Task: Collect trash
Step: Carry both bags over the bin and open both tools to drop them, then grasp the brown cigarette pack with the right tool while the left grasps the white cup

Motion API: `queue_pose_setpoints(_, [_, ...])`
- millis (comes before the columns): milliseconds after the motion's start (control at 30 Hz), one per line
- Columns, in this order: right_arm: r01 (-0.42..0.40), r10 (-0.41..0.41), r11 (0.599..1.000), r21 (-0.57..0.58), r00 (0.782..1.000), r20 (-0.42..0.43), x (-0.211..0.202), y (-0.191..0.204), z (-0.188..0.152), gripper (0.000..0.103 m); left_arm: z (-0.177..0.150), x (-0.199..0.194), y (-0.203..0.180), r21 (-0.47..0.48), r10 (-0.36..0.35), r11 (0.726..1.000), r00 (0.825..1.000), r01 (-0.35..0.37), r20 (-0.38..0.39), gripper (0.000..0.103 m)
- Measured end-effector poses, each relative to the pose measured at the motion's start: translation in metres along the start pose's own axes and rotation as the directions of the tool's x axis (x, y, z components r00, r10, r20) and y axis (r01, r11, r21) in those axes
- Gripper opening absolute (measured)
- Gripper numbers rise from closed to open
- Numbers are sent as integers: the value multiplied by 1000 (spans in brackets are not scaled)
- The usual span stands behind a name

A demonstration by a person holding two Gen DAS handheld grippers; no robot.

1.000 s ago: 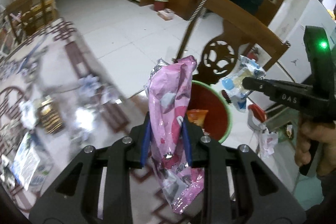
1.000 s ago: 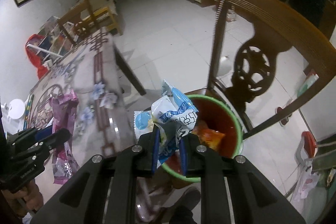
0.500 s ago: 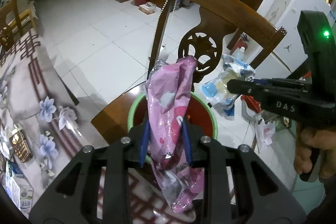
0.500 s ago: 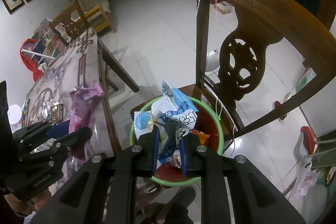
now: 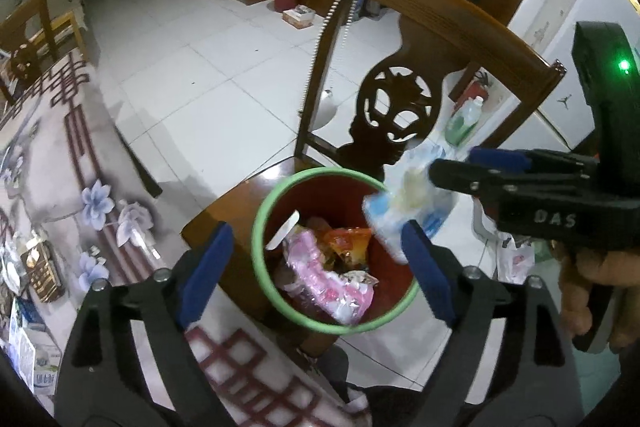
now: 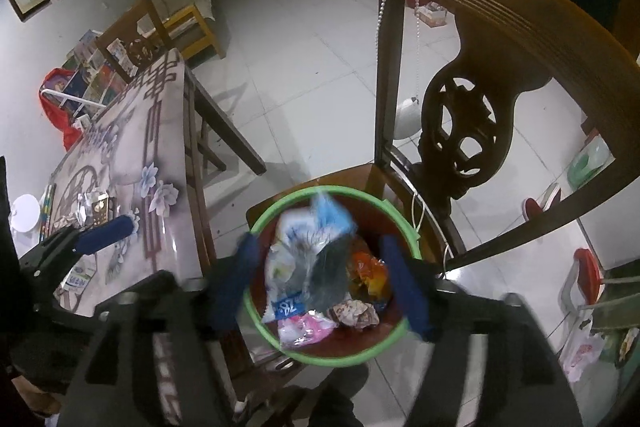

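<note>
The trash bin (image 5: 280,301), red inside with a green rim, is sitting on the seat of the carved wooden chair (image 5: 432,27), right beside the edge of the flower-patterned table (image 5: 52,163). The left gripper (image 5: 316,263) is hovering directly over the bin, its blue-padded jaws spread wide and gripping nothing. Down in the bin a pink wrapper (image 5: 320,275) is lying crumpled on top of an orange packet (image 5: 348,241), with a white strip against the inner wall. From the right wrist view, the right gripper (image 6: 324,287) is poised above the same bin (image 6: 280,211), jaws parted wide too, and the blue-and-white wrapper (image 6: 304,259) is showing as a blur between the fingers, apparently touching neither pad; whether it is in the air or already resting on the pile is hard to tell. In the left wrist view that wrapper (image 5: 404,203) is appearing at the bin's far rim, just beside the right gripper's tips. A white plastic bag (image 6: 580,351) is lying on the tiled floor to the right of the chair, and boxes and packets are cluttering the table's far end.
</note>
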State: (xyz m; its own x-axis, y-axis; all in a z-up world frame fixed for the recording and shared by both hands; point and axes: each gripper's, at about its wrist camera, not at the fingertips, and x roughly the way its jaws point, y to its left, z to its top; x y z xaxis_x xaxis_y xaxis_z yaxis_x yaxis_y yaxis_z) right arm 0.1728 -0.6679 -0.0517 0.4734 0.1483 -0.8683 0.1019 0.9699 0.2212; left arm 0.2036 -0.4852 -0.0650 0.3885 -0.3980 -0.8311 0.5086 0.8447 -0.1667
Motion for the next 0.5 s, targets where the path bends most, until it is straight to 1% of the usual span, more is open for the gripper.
queue_pose_setpoints(33, [3,-3,1000,-1,1000,4,0,1,0,78,-2,-2,5,-10,7,1000,1000,-7,0,85])
queue_pose_setpoints(100, [3,-3,1000,-3,1000,5,1,2,1,81,-4,-6,12,-26,17,1000,1000,-17,4,87])
queue_pose_setpoints(133, [4,-4,1000,-3,1000,4,2,3,1,84,-6,-9,16,-36,24,999,1000,-24,7,88])
queue_pose_setpoints(167, [7,-7,1000,-3,1000,4,2,4,1,88,-7,-11,19,-44,28,999,1000,-28,10,90])
queue_pose_setpoints(233, [14,-13,1000,-6,1000,10,2,8,2,93,-11,-18,26,-62,46,997,999,-45,19,96])
queue_pose_setpoints(267, [20,-20,1000,-7,1000,11,2,11,2,94,-13,-21,30,-68,59,996,998,-57,25,98])
queue_pose_setpoints(333, [19,-19,1000,-6,1000,16,0,16,2,96,-17,-29,37,-83,81,993,996,-78,30,98])
queue_pose_setpoints(433, [14,-14,1000,-14,1000,16,0,28,0,96,-24,-42,50,-105,108,989,994,-104,32,98])
queue_pose_setpoints(500, [-3,3,1000,-21,1000,16,-1,40,-2,96,-30,-51,59,-120,128,985,991,-123,35,98])
